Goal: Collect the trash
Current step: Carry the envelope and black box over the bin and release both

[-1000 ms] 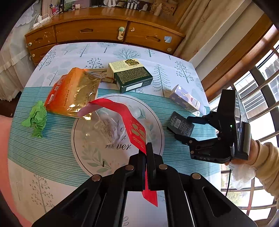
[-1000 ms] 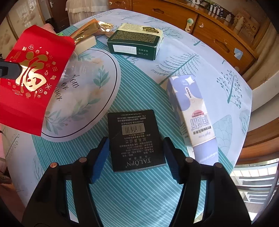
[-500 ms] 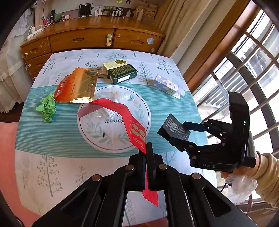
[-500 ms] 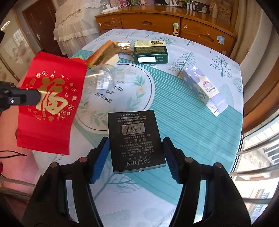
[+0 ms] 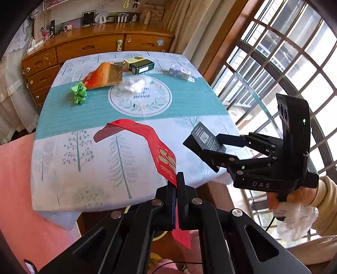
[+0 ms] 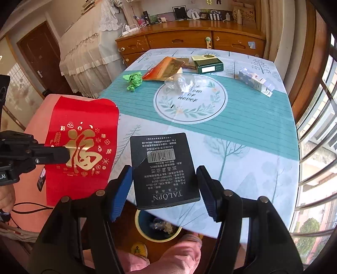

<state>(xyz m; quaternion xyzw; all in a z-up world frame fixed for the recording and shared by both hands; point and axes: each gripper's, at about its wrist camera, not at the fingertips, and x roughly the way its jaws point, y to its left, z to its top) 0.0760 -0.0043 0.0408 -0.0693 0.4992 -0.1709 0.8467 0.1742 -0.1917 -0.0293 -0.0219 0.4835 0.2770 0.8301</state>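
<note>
Right hand-held gripper [image 6: 164, 185] is clamped on my flat black carton [image 6: 163, 168], rigid card with a barcode, long axis running straight out from the fingers. Directly below its near end sits the round bin [image 6: 158, 228], half tucked under the desk [image 6: 242, 147] edge, so I judge the right side nearer the drop. Left hand-held gripper [image 5: 176, 185] is pinched shut on the limp, glossy red envelope [image 6: 82, 147], hanging left of the bin.

A wooden dresser [image 6: 189, 40] with framed pictures [image 6: 179, 12] stands behind the table [image 6: 242, 134]; a barred window [image 5: 294, 52] lies right.
</note>
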